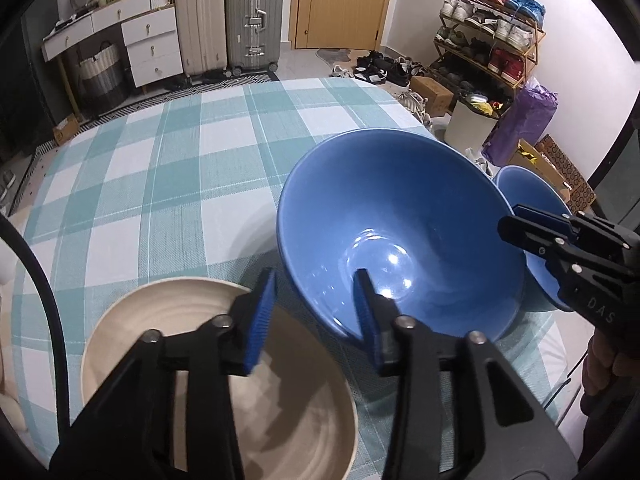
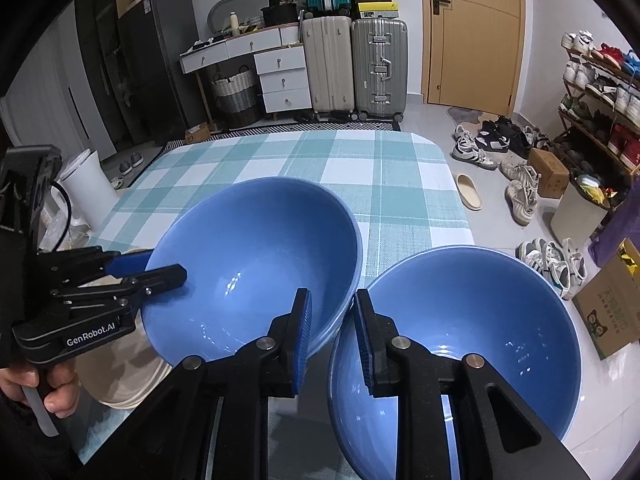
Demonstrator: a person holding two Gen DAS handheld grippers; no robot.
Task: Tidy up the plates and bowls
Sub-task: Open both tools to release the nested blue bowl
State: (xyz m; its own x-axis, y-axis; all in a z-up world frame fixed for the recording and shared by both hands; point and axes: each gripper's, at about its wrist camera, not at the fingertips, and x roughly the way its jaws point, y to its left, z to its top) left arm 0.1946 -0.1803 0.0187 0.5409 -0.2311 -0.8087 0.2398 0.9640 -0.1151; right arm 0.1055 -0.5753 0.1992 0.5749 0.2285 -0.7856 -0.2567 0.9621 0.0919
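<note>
2 blue bowls sit side by side on the counter (image 2: pixel 400 168), which wears a teal-checked cloth. The larger-looking left blue bowl (image 2: pixel 256 268) is tilted, its mouth tipped toward the cameras, so it looks lifted on 1 side. The right blue bowl (image 2: pixel 472 344) stands near the counter's right edge, rims nearly touching. A stack of beige plates (image 1: pixel 208 380) lies just beside the left bowl.

Left hand-held gripper (image 1: pixel 316 320): jaws partly open, straddling the near rim of the left bowl, 1 finger inside, 1 outside over the plates. Pads do not look pressed on the wall, so not clamped yet, though the right wrist view shows that gripper's fingers close about the rim, and I cannot rule out light contact.

Right hand-held gripper (image 2: pixel 332 336): jaws a narrow gap apart, poised over where the 2 rims meet, 1 finger in each bowl's side. Nothing gripped that I can see.

Step, as I judge it: starting to nest the bowls, 1 into the other. Next move calls for closing on a rim firmly, lifting clear, then lowering centered into the other bowl; glazed walls look slippery, so a thin rim pinch could slide.

Hard to see: bowl bases, whether the tilted bowl rests on the plates, plate count, and the right bowl's near rim, hidden behind the gripper body.
</note>
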